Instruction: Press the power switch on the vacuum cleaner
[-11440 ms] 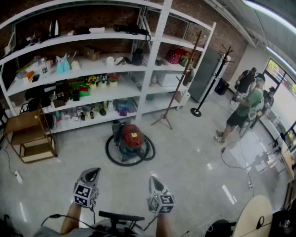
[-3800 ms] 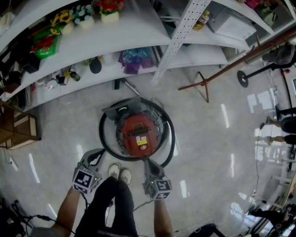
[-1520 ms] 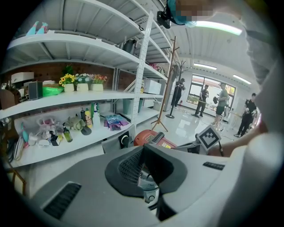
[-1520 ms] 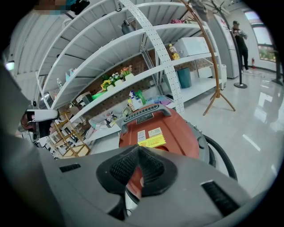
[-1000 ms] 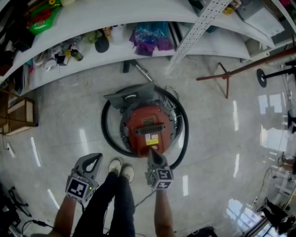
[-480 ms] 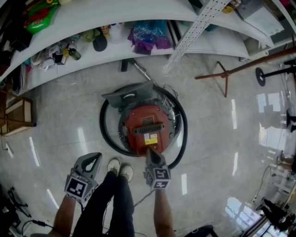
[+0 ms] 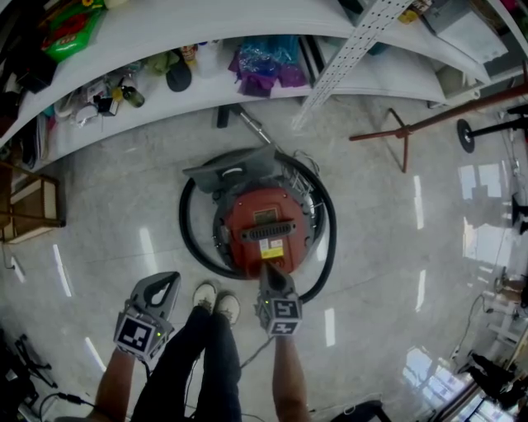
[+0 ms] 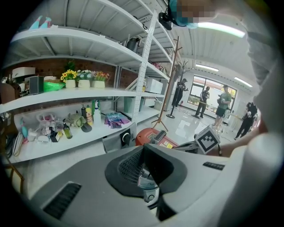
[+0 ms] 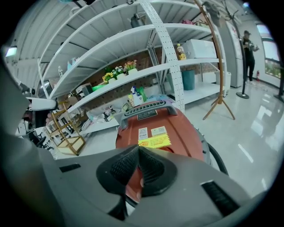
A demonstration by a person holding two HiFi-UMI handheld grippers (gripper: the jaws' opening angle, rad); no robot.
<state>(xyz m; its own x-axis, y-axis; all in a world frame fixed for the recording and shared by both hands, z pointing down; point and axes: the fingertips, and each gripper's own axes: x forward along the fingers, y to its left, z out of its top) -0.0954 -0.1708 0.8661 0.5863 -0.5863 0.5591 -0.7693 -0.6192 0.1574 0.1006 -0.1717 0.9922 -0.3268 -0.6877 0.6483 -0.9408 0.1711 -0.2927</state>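
Steep downward look onto a pale, glossy floor (image 7: pixel 388 247). At centre, a round red vacuum cleaner (image 7: pixel 264 222), upright on that floor and ringed by its black hose (image 7: pixel 191 247). Across the lid, a grey handle (image 9: pixel 148 108); on the near side, a yellow label (image 9: pixel 154 141). Power switch not possible to pick out in any view.

Right gripper (image 7: pixel 267 267) held out ahead of the body on a straight forearm, pointing forward and down. Tip over the near edge of the red lid, just below the yellow label. Fingers (image 9: pixel 155 170) pressed together with nothing between them; contact with the lid impossible to judge.

Left gripper (image 7: pixel 165 280) held back at lower left, beside the left leg, outside the hose ring and well apart from the vacuum cleaner. Aimed roughly level toward the shelves, fingers likewise closed together and holding nothing.

Between the two grippers, a pair of pale shoes (image 7: pixel 213 301), just short of the hose.

Directly behind the vacuum cleaner, a long white shelf unit (image 7: pixel 247 25) with bottles (image 7: pixel 132 96) and a purple bag (image 7: pixel 264 62) on the lowest board, close to the hose. At far left, a small wooden stand (image 7: pixel 33 206). At right rear, the legs of a wooden coat stand (image 7: pixel 396 136). Wide stretch of floor open to the right of the hose ring, a narrower stretch to its left.
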